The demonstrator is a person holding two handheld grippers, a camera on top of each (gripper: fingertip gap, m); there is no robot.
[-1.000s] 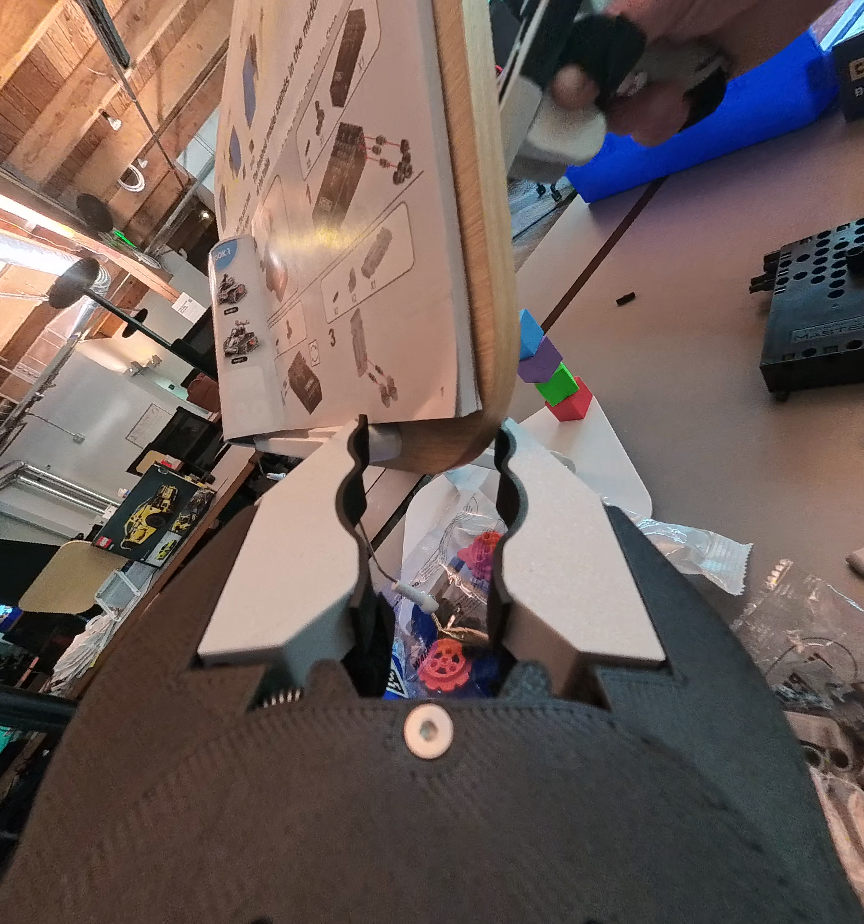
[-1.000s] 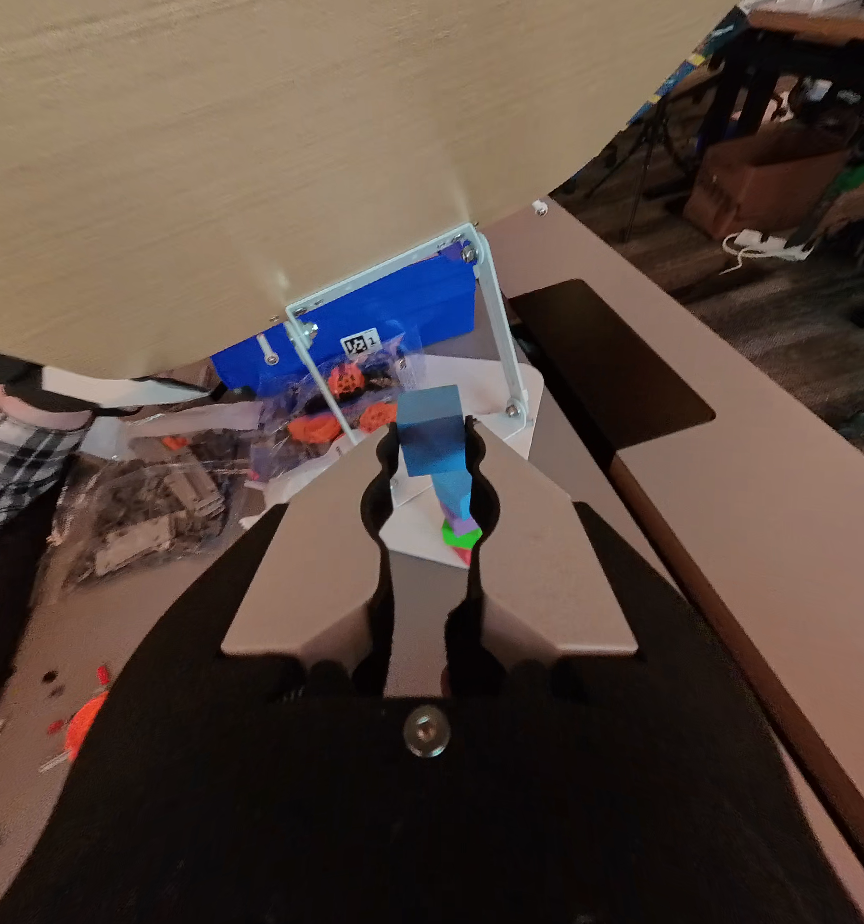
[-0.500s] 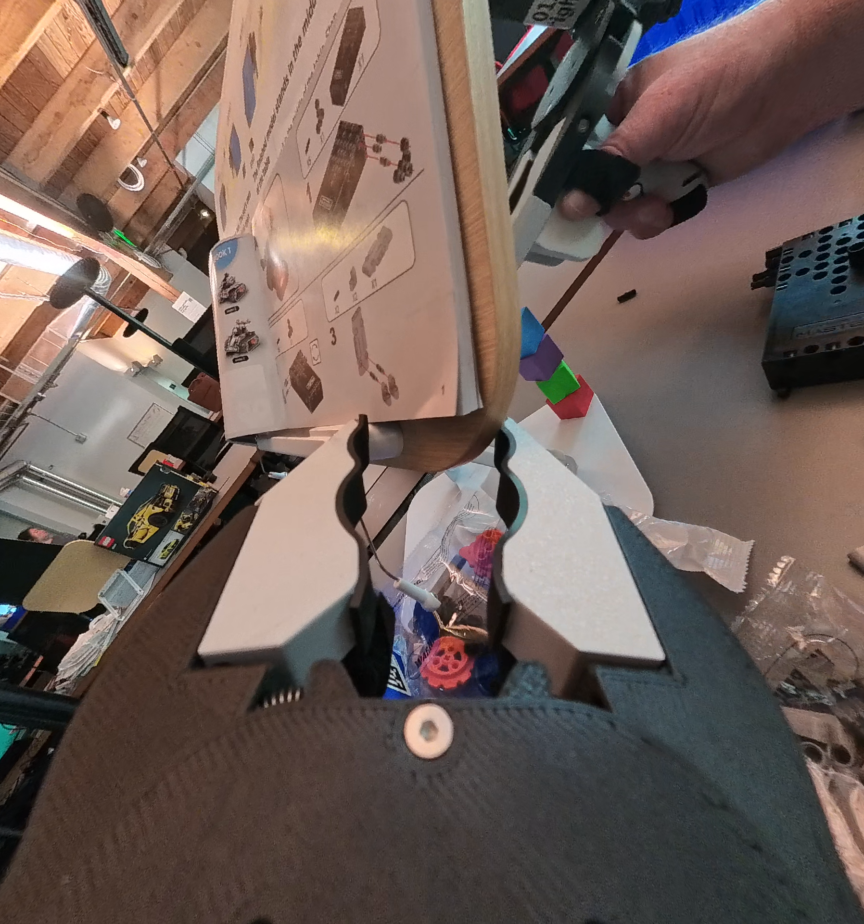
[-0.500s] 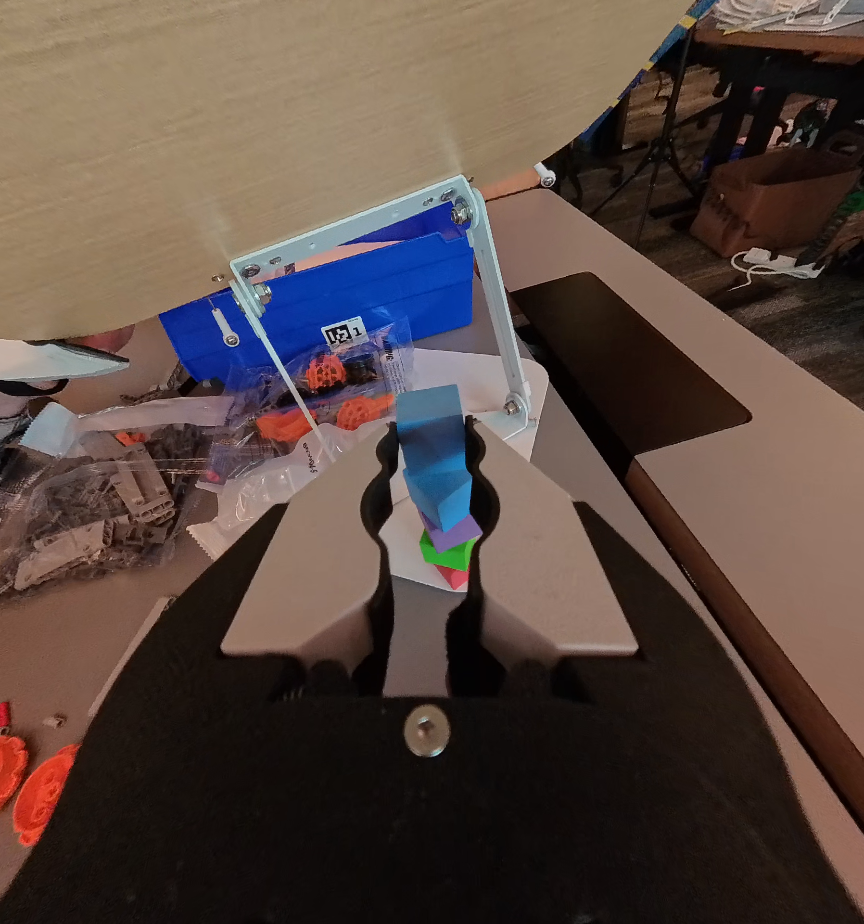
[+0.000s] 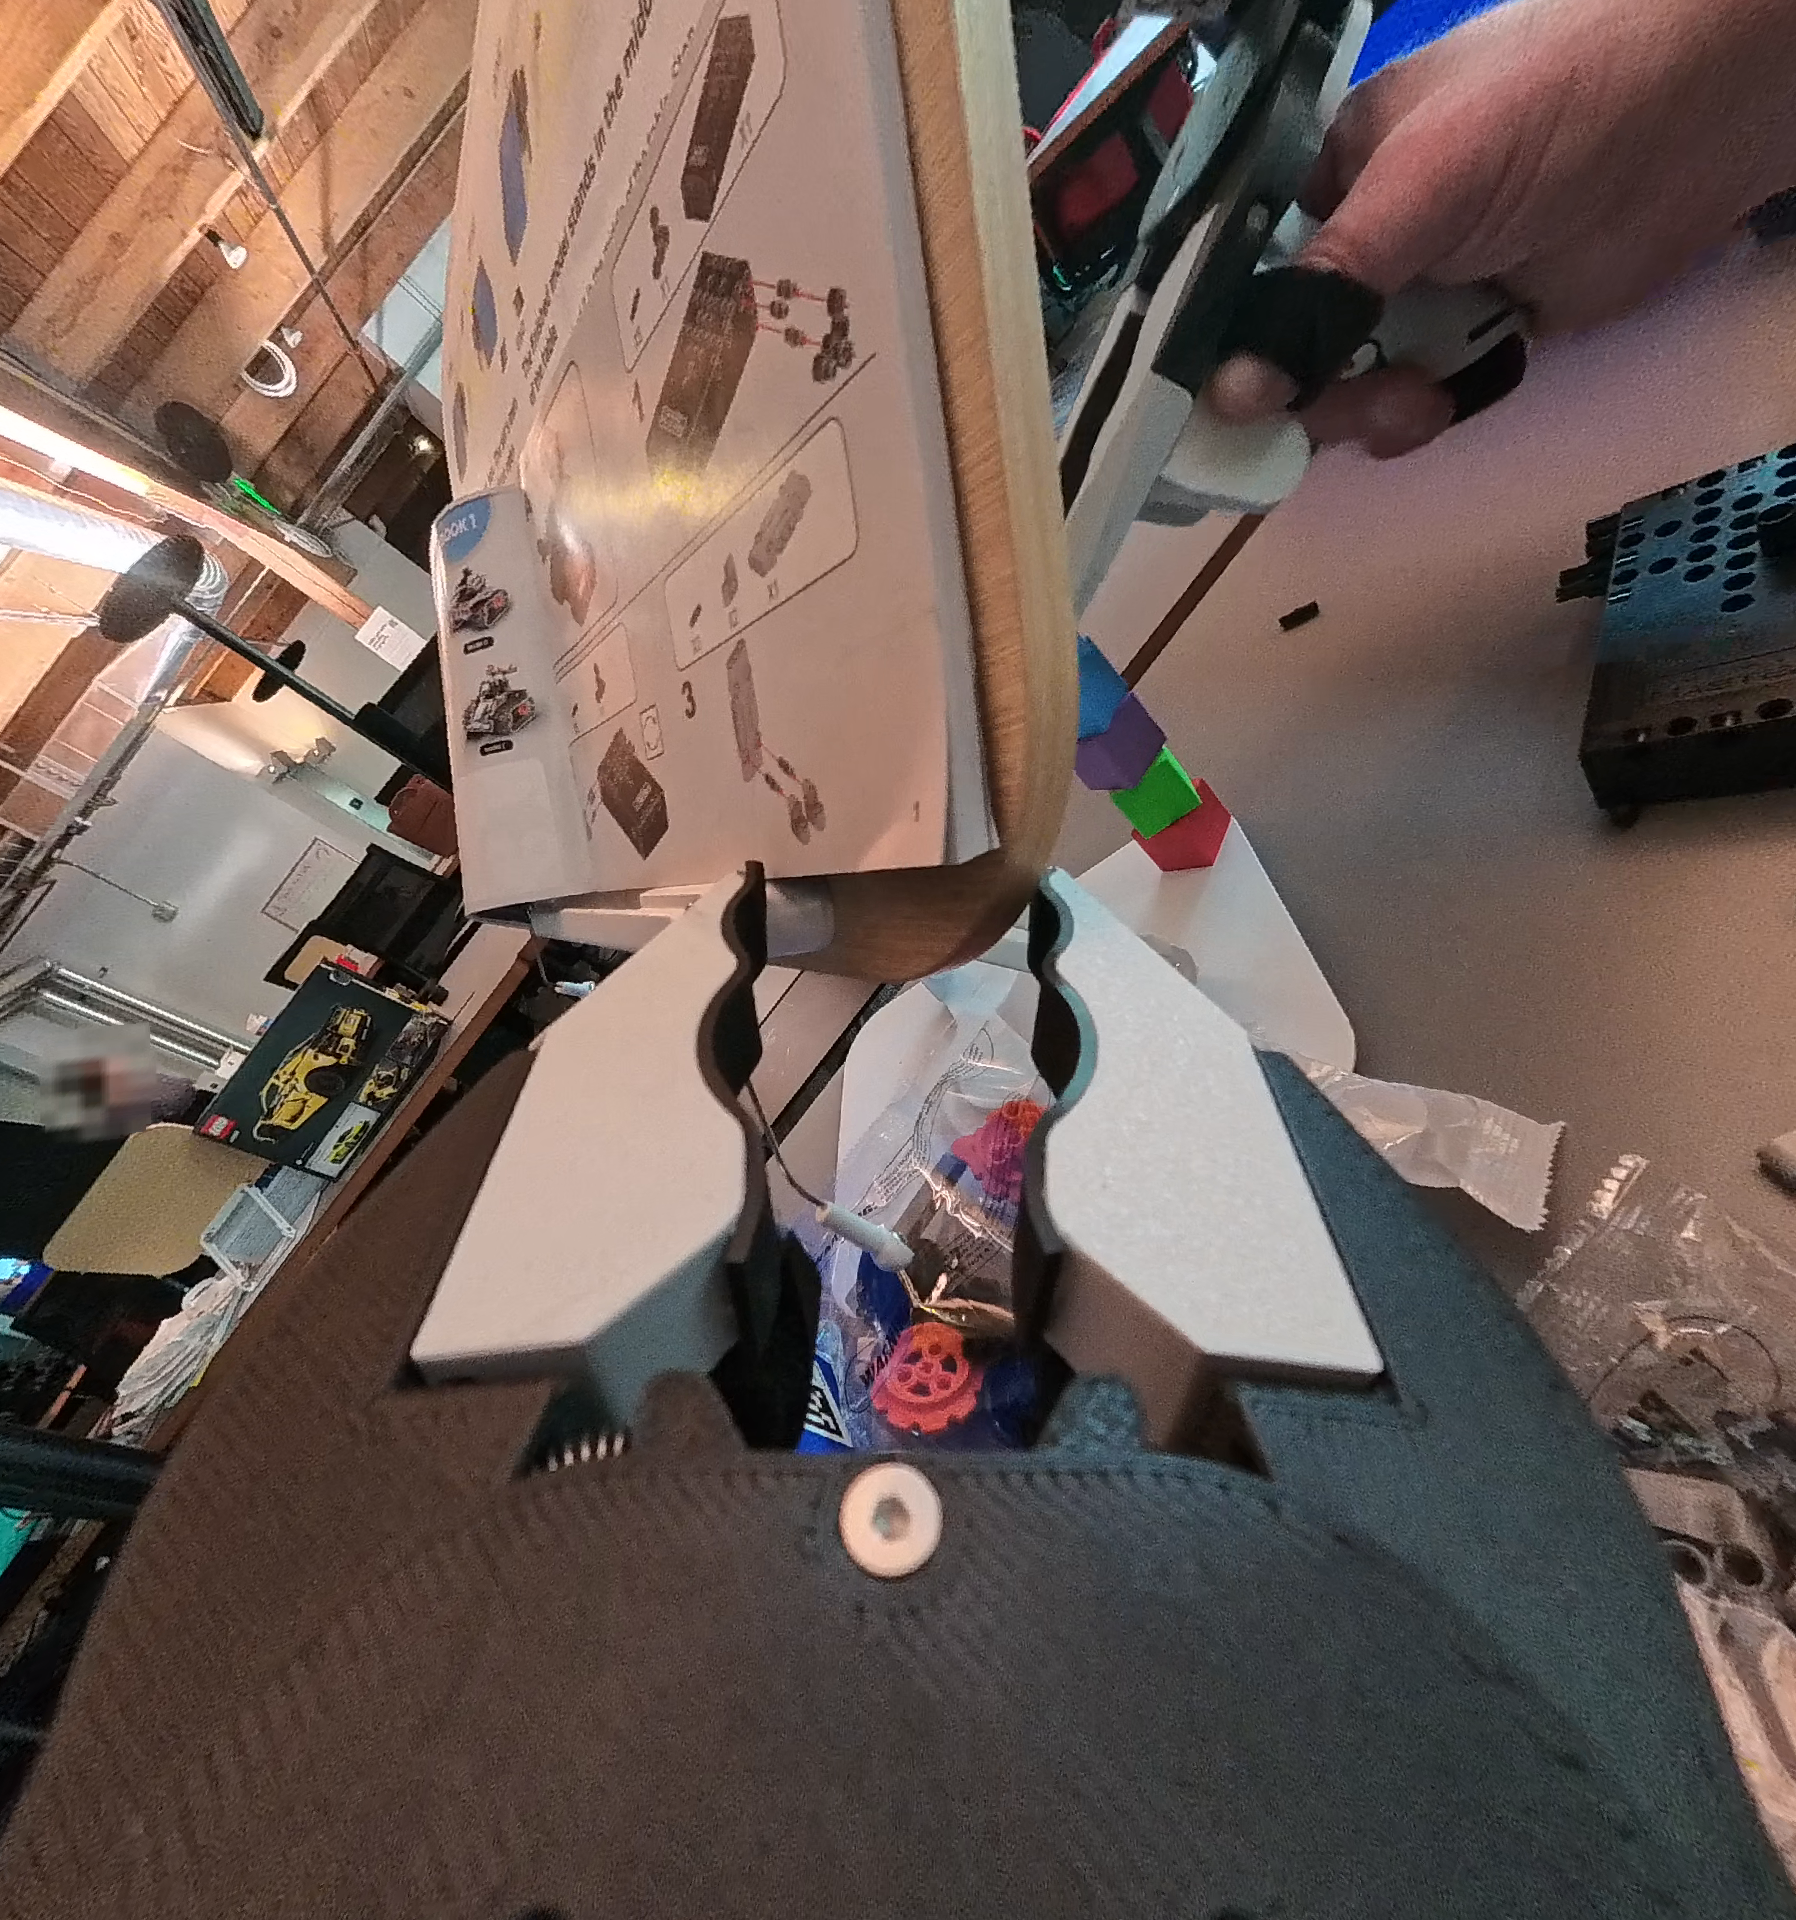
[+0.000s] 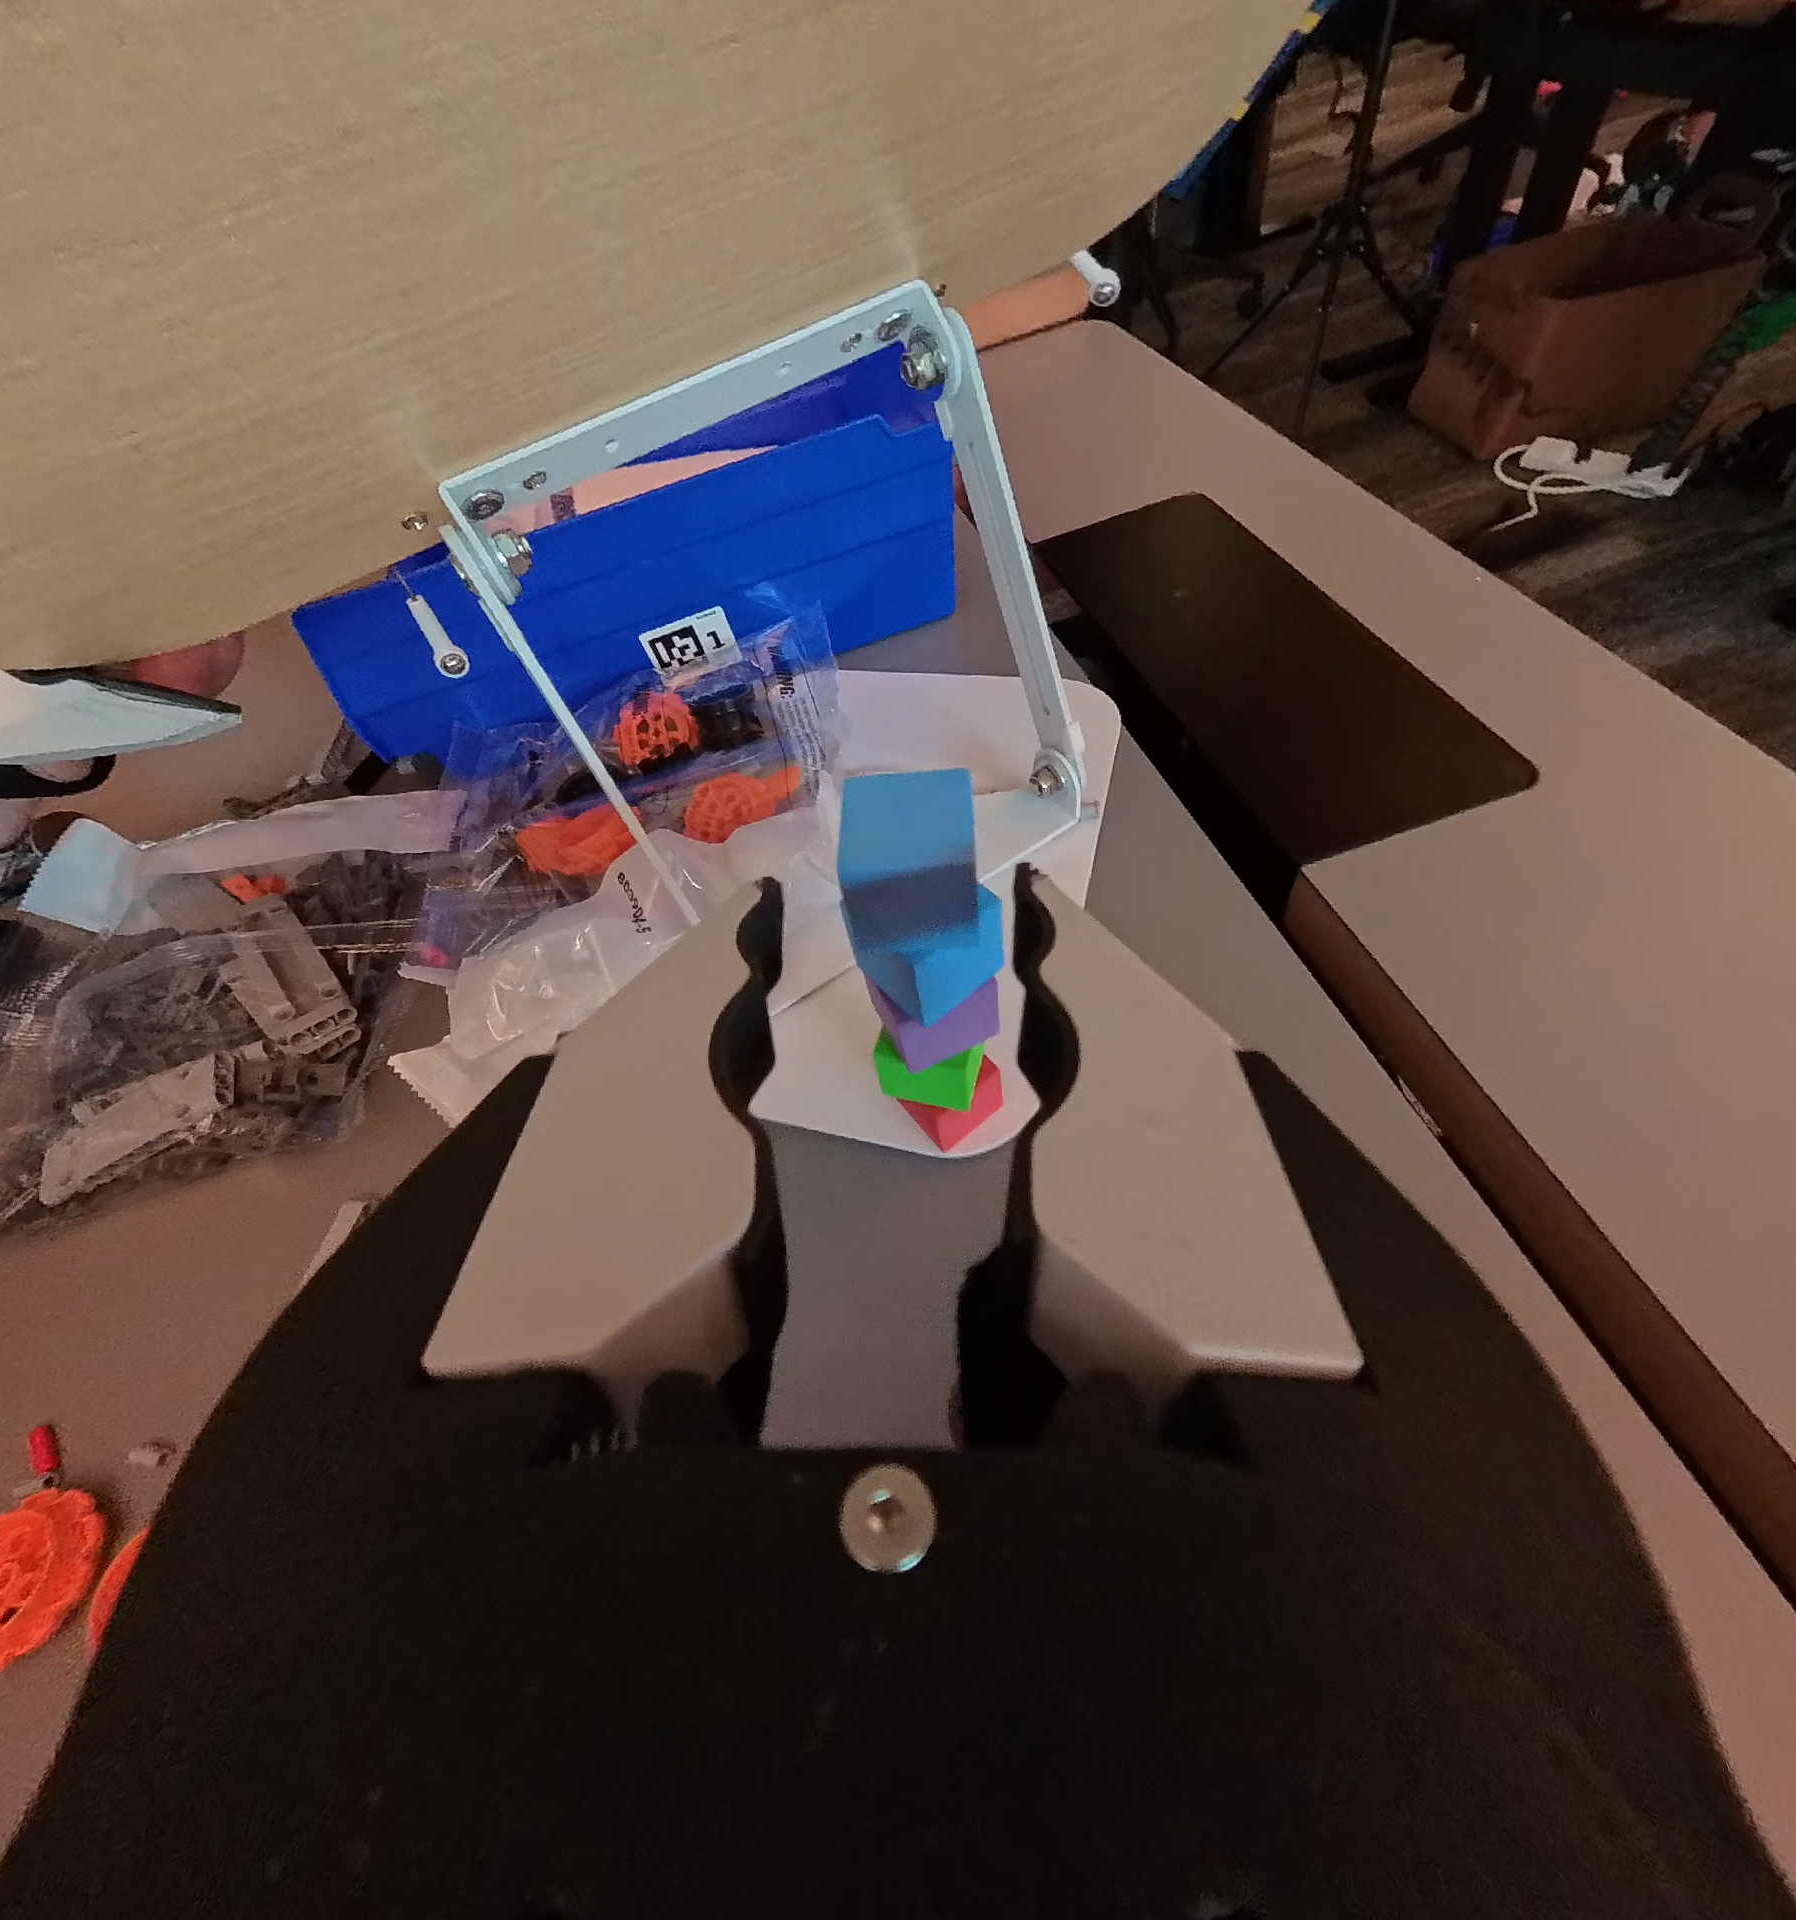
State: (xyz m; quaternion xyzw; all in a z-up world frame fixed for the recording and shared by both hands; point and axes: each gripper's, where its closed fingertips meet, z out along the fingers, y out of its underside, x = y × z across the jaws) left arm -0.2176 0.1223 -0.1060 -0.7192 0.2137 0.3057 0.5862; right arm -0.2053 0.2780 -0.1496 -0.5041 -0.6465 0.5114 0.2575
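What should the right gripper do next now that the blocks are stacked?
Probably back the right gripper straight away, slowly. Its fingers are open on either side of the block tower, holding nothing, and the two blue blocks on top sit skewed on the purple, green and red ones, so a sideways brush might topple it.

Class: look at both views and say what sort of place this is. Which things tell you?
Probably a workshop or maker lab: bags of building-kit parts on a work table, an assembly instruction booklet on a stand, exposed timber ceiling.
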